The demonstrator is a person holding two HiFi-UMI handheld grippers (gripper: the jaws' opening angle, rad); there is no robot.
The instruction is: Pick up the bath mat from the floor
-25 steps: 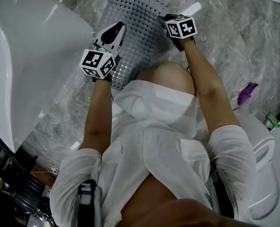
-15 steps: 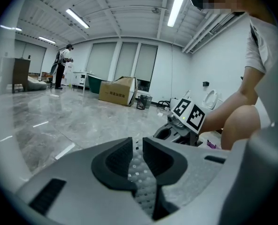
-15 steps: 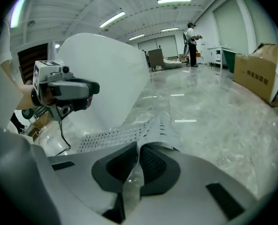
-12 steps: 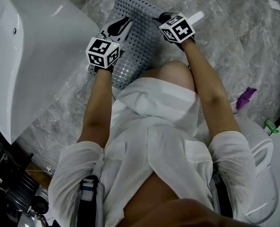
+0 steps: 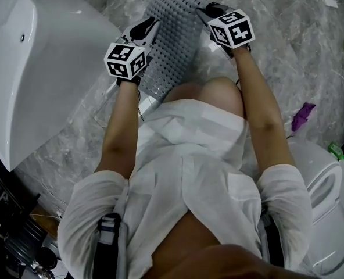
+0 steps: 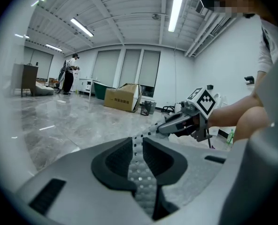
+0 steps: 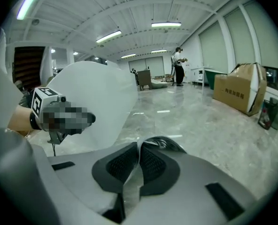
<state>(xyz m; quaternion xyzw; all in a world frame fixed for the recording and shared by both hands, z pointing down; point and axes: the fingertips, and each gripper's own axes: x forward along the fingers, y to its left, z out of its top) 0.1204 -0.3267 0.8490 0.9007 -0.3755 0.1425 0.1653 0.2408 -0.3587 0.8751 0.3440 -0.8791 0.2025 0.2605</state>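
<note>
The left gripper (image 5: 146,27) has just been opening its fingers a little, yet they pinch one long edge of the bath mat (image 5: 175,42). The right gripper (image 5: 211,11) has its fingers clamped almost together on the opposite edge. The mat spans between both pairs of fingers. A bathtub (image 5: 38,68) stands close outside the left fingers, and open floor (image 5: 288,51) lies outside the right.

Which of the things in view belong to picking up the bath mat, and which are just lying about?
In the job: grey studded rubber bath mat; left gripper, jaws just opened slightly, clamping it; right gripper, clamping its edge.
Lying about: white bathtub; white toilet; small purple item; brown cardboard box.
</note>
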